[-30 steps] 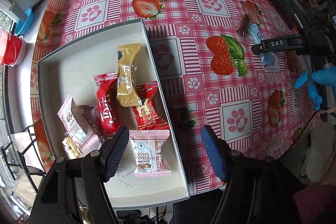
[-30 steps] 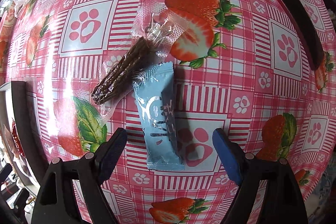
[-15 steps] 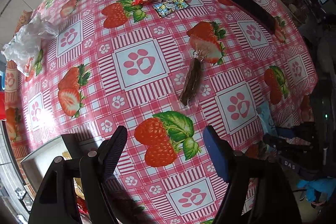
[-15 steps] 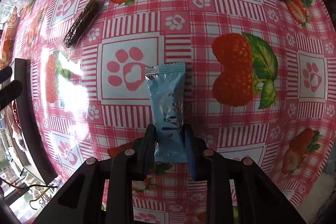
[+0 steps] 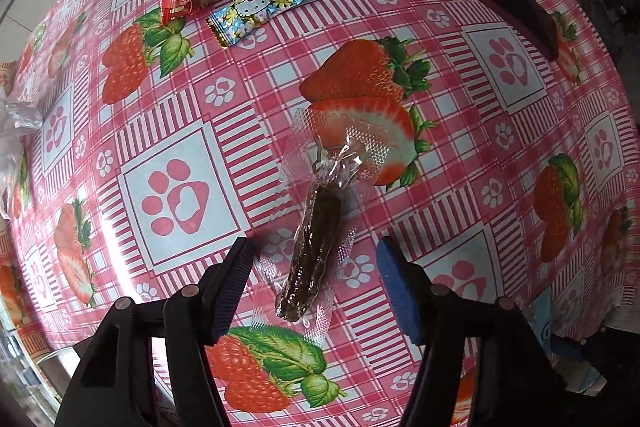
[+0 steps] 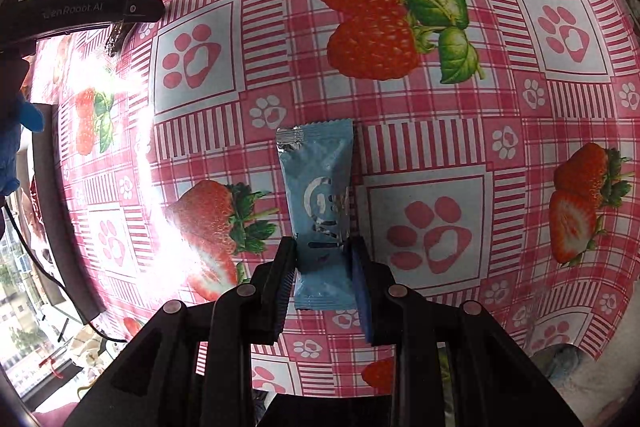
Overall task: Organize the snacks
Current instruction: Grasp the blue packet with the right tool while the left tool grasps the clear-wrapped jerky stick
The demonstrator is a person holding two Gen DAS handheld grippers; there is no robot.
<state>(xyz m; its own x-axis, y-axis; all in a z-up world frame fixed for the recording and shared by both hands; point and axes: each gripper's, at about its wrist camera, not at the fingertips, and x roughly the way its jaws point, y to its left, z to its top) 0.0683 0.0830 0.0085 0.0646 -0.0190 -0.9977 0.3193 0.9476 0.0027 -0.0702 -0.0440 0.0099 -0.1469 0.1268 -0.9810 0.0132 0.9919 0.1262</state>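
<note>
The right gripper is clamped on the near end of a blue snack packet, which sticks out ahead of the fingers over the strawberry tablecloth. The left gripper points down at a dark brown snack stick in clear wrap; its jaws have just been closing, yet they stand apart on either side of the stick without pressing on it. The stick lies on the cloth, its twisted, crinkled wrapper end pointing to the far side. Both items look very light. The blue packet is soft foil that may bend or slide between the pads, so the hold across its body just above the near seam seems sensible. The stick looks stiff inside but its cellophane is probably slippery, and the loose flared ends would give no firm purchase; the pads should probably close across the dark middle, gently enough not to snap it. More wrapped snacks lie at the far left of the table, well apart from the stick. The edge of a grey box shows at the left in the right wrist view, likely where the snacks go.
</note>
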